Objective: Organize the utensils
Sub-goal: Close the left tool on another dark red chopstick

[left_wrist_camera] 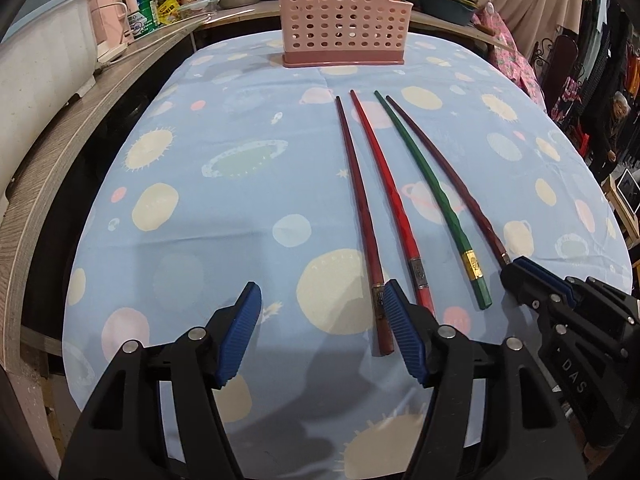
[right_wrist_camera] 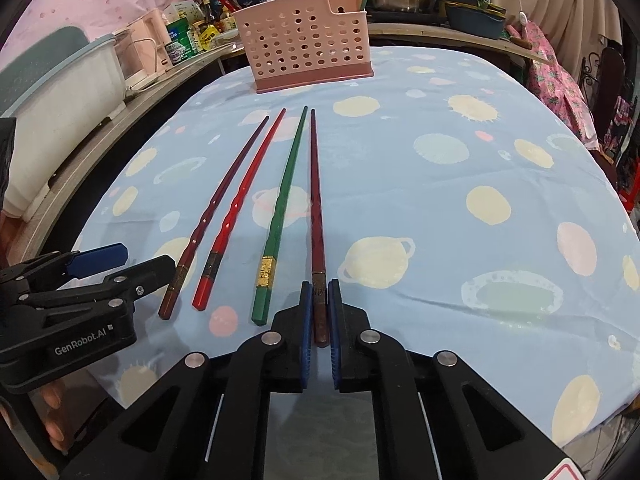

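- Table (right_wrist_camera: 460,208), blue planet cloth, fills mid frame in both views. Loose cloth could bunch or drag if a fingertip scrapes it during a lift.
- Basket (right_wrist_camera: 306,46), pink and perforated, stands upright at top centre, well apart from the sticks. It looks light; a long stick poked against its wall could tip or push it back.
- Right gripper (right_wrist_camera: 320,312) at bottom centre of the right view, jaws narrow, closed around the butt end of the dark stick (right_wrist_camera: 317,208). Grip sits at the very end, so the long tip likely sags or swings on lifting; pads look barely closed, so it could also slip or rotate.
- Left gripper (left_wrist_camera: 322,308) at bottom centre of the left view, jaws wide, holding nothing. Its right finger (left_wrist_camera: 402,334) overlaps the butt of the maroon stick (left_wrist_camera: 360,216); whether it touches I cannot tell. Any nudge would roll that stick.
- The two grippers are near each other at the bottom of the frames; a sideways move risks a clash.
- Four chopsticks lie side by side, tips toward the basket: maroon, red stick (left_wrist_camera: 386,196), green stick (left_wrist_camera: 430,200), dark stick at right. Green lies just beside dark, tips nearly meeting in the upper middle, so lifting dark could drag green out of line.
- All sticks still out of the basket; task looks barely begun.
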A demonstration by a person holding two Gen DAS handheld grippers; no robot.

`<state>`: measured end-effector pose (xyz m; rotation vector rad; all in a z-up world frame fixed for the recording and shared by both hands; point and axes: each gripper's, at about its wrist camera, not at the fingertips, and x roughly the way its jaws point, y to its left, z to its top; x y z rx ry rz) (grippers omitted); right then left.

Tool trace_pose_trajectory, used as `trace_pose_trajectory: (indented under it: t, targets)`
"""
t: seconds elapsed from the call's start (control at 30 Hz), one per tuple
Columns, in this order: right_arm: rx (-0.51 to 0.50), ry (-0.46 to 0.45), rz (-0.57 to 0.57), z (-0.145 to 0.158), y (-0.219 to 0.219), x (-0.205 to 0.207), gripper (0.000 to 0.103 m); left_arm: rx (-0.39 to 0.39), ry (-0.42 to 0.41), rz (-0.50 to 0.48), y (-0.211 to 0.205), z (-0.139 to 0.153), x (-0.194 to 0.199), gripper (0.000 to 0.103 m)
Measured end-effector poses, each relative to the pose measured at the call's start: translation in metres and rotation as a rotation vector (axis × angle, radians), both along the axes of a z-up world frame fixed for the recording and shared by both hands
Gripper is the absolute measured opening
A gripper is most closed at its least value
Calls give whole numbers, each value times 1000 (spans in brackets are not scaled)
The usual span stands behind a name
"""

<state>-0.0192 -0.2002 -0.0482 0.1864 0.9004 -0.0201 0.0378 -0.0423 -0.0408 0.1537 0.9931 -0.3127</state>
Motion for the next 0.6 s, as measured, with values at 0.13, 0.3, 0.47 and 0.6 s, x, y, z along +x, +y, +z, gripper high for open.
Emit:
trace_pose_trajectory:
  t: [0.13, 0.3, 0.47, 0.6]
  targets:
    - [-12, -3, 2, 0, 2, 0, 7, 0, 6, 0, -2, -3, -1, 60]
    - [-6, -5, 0, 0, 2, -1, 7, 5, 21, -10, -6, -8, -2, 60]
    - [-5, -6, 0, 0, 1, -1, 7, 14, 15, -9, -8, -10, -3, 59]
    - [0, -8, -3, -1, 1, -2, 7, 15, 13, -4, -7, -9, -3, 52]
